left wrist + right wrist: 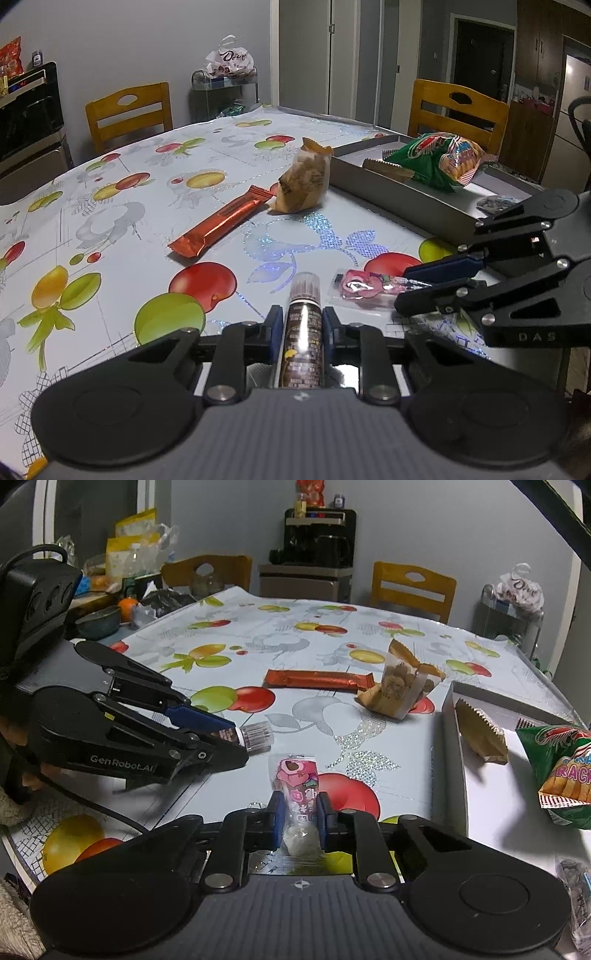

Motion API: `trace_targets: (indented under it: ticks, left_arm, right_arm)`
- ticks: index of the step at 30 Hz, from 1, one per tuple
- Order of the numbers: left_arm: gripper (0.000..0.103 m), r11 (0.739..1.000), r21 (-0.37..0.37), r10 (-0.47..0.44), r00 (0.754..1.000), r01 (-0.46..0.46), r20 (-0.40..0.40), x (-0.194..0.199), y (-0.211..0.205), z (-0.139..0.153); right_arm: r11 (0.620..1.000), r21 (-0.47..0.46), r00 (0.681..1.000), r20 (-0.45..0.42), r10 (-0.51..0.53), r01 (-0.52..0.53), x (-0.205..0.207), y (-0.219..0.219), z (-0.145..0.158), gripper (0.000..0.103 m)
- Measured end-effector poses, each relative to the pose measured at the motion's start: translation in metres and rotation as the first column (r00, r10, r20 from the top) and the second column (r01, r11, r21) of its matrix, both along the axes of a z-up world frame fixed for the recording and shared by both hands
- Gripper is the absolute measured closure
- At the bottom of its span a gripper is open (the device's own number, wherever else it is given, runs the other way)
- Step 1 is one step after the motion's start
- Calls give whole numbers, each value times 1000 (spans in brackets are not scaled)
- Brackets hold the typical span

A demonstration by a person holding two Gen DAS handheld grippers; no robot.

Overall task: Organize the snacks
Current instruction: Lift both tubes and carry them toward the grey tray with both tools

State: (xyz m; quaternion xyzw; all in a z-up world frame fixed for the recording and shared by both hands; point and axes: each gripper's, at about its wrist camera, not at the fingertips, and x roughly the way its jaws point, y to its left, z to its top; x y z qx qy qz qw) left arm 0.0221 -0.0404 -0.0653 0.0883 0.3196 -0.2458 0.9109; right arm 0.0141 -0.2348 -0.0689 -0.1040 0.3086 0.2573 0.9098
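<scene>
Dining rm, fruit-print tablecloth [122, 206] over the table, wooden chairs behind; landmark = grey tray [406, 192] at the far right edge. In the tray already: green cracker bag [439, 158] and a brown wrapper. Your left gripper [301, 326] is closed on a slim brown tube snack [303, 332], pads on both sides mid-body, clear cap end sticking out fwd; it sits just short of the tray, nearer you. Your right gripper [299, 812] is closed on a pink sachet [297, 786], also near side of the tray, just left of its wall. Judgement: tube looks stiff, light, glossy, so prob. slippery; mid-body hold is sound. Sachet looks soft, crinkly film w/ a lump inside; hold the filled part, not the seal, and don't crush. Both grippers point downward at the cloth, side by side, tips near each other. Orange bar [221, 225] and tan pouch [303, 181] lie loose left of the tray, touching at one end.
</scene>
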Motion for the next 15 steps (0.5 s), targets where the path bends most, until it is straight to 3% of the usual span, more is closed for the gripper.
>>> trace_targets:
  ticks: [15]
  left_arm:
    - [84, 999, -54, 5, 996, 0, 88, -16, 11, 27]
  right_arm:
    - [998, 55, 997, 81, -16, 12, -6, -10, 25, 86]
